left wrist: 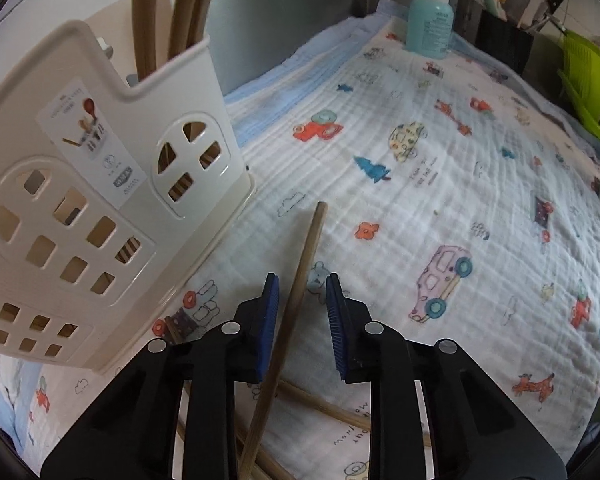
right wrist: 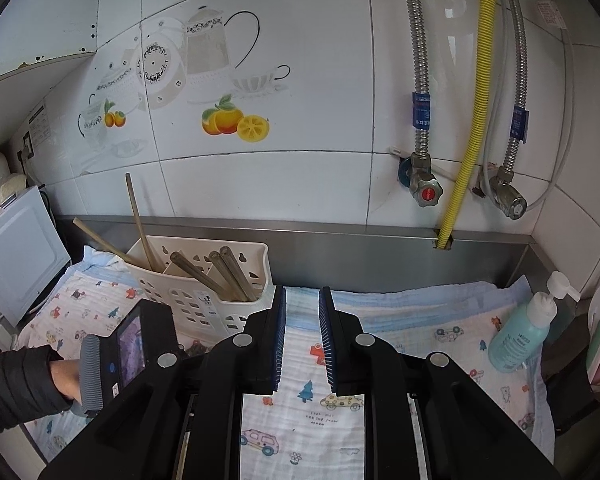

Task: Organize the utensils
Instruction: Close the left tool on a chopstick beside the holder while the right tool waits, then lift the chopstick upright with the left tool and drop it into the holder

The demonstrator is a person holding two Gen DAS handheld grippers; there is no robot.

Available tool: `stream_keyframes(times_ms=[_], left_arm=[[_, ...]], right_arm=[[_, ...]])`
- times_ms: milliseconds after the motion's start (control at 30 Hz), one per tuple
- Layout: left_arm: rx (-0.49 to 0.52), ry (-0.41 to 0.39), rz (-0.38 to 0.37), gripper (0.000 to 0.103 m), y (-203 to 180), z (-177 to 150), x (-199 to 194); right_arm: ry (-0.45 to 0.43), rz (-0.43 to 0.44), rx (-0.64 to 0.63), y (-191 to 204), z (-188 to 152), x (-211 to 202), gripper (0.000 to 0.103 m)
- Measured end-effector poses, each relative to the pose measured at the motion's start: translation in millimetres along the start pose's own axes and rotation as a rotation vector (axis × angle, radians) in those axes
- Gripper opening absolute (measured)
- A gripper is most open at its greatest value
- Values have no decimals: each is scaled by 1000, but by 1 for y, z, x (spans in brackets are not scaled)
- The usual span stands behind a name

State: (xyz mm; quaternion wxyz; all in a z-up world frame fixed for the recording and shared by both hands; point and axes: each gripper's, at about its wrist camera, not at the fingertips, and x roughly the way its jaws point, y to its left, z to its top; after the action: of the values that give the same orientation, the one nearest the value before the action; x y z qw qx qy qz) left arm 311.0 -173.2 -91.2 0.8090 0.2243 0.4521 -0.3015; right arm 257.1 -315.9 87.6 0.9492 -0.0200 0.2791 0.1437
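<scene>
A cream plastic utensil holder (left wrist: 100, 184) stands at the left on a patterned cloth (left wrist: 440, 184) and holds several wooden chopsticks (left wrist: 188, 12). My left gripper (left wrist: 302, 292) is open just right of the holder, its blue pads either side of a wooden chopstick (left wrist: 300, 288) that leans up from a loose pile of chopsticks (left wrist: 324, 404) on the cloth; the pads do not touch it. The holder (right wrist: 204, 292) and its chopsticks (right wrist: 228, 276) also show in the right wrist view. My right gripper (right wrist: 302, 300) is open and empty, held above the cloth (right wrist: 300, 412).
A teal pump bottle (left wrist: 430, 20) stands at the back of the cloth, also in the right wrist view (right wrist: 524, 332). A green rack (left wrist: 592, 88) and a dark knife block (left wrist: 504, 44) stand at the right. A tiled wall with pipes and valves (right wrist: 424, 184) rises behind. A white appliance (right wrist: 16, 256) sits at left.
</scene>
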Motion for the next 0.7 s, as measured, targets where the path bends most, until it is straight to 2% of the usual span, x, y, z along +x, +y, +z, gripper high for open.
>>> stream_keyframes(times_ms=[100,133,333,600,700], left_arm=[[-1,5,2,22,1,2,2],[1,8,4,11,0,3,2],[5,-42,44,6,-4,1,-15],[-84,-245,61,6,7,-12,-96],[-125,-340,73,6,14,-17,-136]], right_arm=[[-3,4,2,1,0,-2,17],[-5,3,0,1,0,-3,17],[-16,-2,0,3,0,-13,17],[-47,2,-7,14,0,-36,17],[-61,9,-7,20,-2,-45,22]])
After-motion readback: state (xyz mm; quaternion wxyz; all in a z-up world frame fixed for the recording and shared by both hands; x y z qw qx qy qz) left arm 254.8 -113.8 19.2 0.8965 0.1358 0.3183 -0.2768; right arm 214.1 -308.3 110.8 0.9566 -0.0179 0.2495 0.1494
